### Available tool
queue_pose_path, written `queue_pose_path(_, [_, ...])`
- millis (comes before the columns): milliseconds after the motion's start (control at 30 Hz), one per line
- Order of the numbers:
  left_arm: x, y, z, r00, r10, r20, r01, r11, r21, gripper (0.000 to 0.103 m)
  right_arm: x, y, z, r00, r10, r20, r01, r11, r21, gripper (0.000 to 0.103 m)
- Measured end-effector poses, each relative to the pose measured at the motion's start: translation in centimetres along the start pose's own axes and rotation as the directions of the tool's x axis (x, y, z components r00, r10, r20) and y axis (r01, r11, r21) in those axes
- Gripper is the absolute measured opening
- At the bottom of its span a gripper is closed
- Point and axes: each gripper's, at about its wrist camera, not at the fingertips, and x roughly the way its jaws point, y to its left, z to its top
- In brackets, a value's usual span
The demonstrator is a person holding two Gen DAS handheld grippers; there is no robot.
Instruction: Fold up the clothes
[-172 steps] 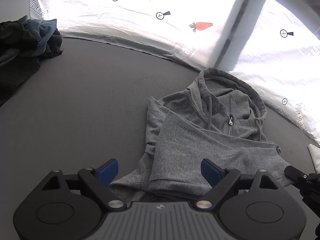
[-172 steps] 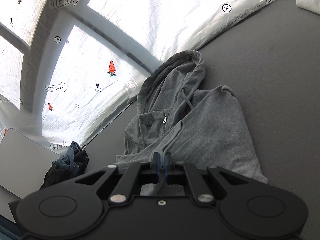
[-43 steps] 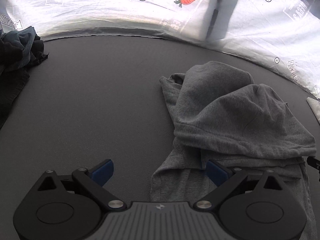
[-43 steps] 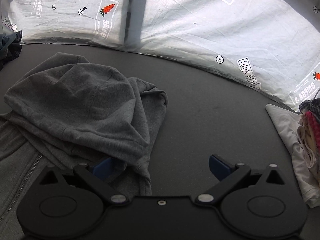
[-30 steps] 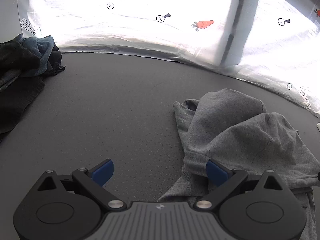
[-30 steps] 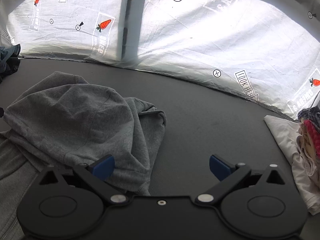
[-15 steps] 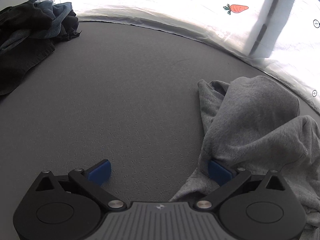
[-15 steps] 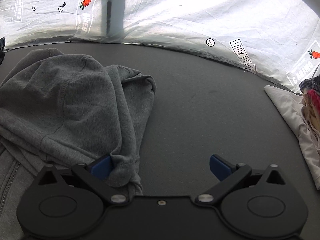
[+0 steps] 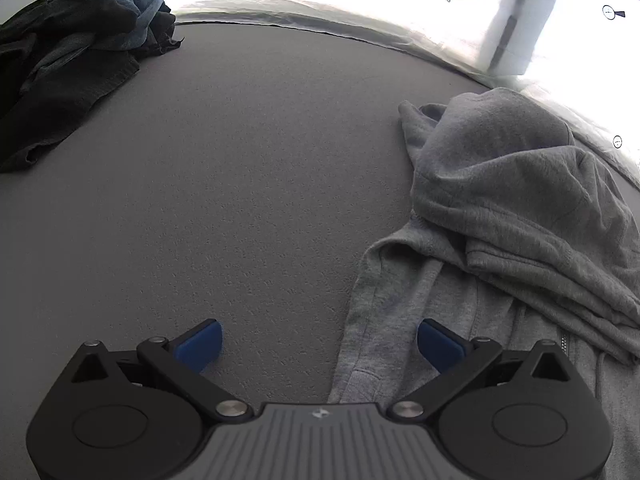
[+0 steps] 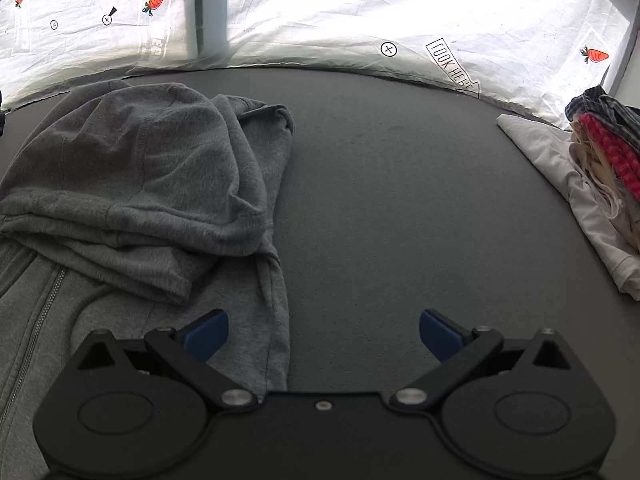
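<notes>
soft grey knit cloth hoodie (image 9: 520,200) with metal zip on matt, finely rough grey table (image 9: 240,160).

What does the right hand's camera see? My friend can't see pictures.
A gray zip-up hoodie lies partly folded on a dark gray table, with the open right gripper just over its edge. A stack of folded clothes sits at far right.

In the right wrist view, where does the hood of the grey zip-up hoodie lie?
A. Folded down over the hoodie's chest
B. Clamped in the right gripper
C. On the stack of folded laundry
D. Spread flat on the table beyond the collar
A: the hood of the grey zip-up hoodie lies turned down over the chest, covering the top of the zipper, while the right gripper is open and holds nothing.
</notes>
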Motion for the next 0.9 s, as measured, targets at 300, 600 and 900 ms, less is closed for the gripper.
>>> queue_pose_path(300, [-2.8, 0.5, -4.6, 1.000, -0.022, -0.003, 0.022, 0.999, 0.046, 0.103, -3.1, -2.6, -5.3, 0.986, 0.165, -0.011, -0.160, 0.967, 0.196, 0.094])
queue_pose_path(600, [-5.4, 1.3, -8.1, 0.997, -0.079, -0.017, 0.081, 0.993, 0.091, 0.103, -6.0, -5.9, -9.7, 0.930, 0.363, 0.057, -0.350, 0.828, 0.438, 0.062])
queue_pose_path(900, [-8.0, 2.2, -11.5, 0.982, -0.180, -0.060, 0.187, 0.974, 0.130, 0.101, -6.9, -8.6, -14.7, 0.821, 0.561, 0.109, -0.494, 0.600, 0.629, 0.038])
